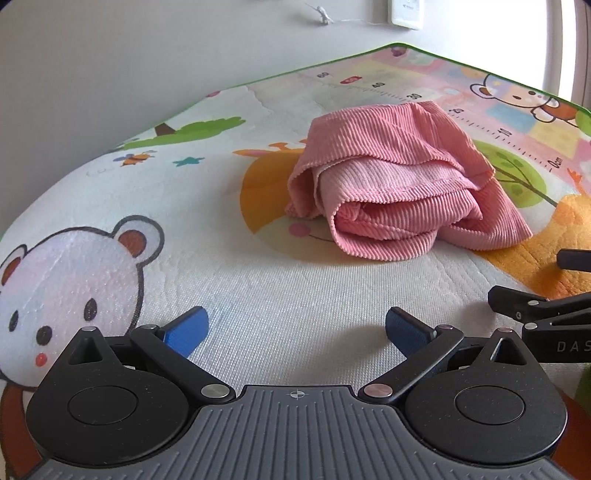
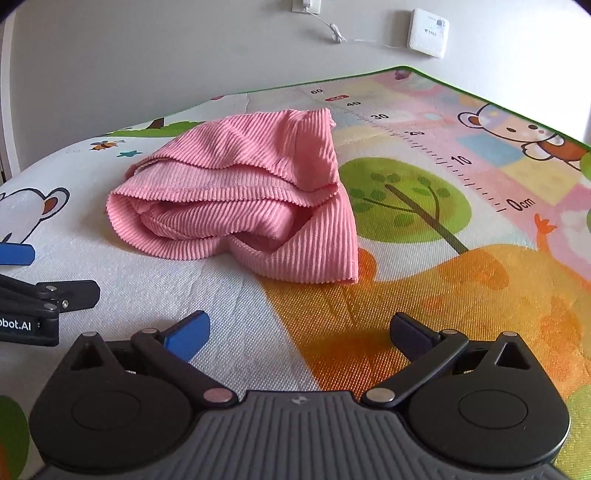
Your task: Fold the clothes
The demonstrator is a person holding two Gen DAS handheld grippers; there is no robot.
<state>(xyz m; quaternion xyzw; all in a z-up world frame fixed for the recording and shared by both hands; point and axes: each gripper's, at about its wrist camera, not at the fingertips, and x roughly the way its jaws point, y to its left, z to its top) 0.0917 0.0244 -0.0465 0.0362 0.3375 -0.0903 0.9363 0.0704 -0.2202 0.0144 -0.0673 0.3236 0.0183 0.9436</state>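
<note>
A pink ribbed garment (image 1: 399, 177) lies bunched in loose folds on the cartoon play mat (image 1: 258, 288); in the right wrist view the same garment (image 2: 243, 199) sits ahead and a little left. My left gripper (image 1: 295, 332) is open, low over the mat, well short of the cloth, with nothing between its blue pads (image 1: 188, 328). My right gripper (image 2: 299, 336) is open too, over the orange patch, nearer the garment's right corner. Each gripper shows at the edge of the other's view: the right gripper (image 1: 546, 314) and the left gripper (image 2: 40, 299).
The mat (image 2: 461, 258) has a green border and a printed ruler (image 2: 436, 147) behind the garment. A grey wall rises just past the far edge, with a white box (image 2: 428, 33) and a cable (image 2: 332, 29) on it.
</note>
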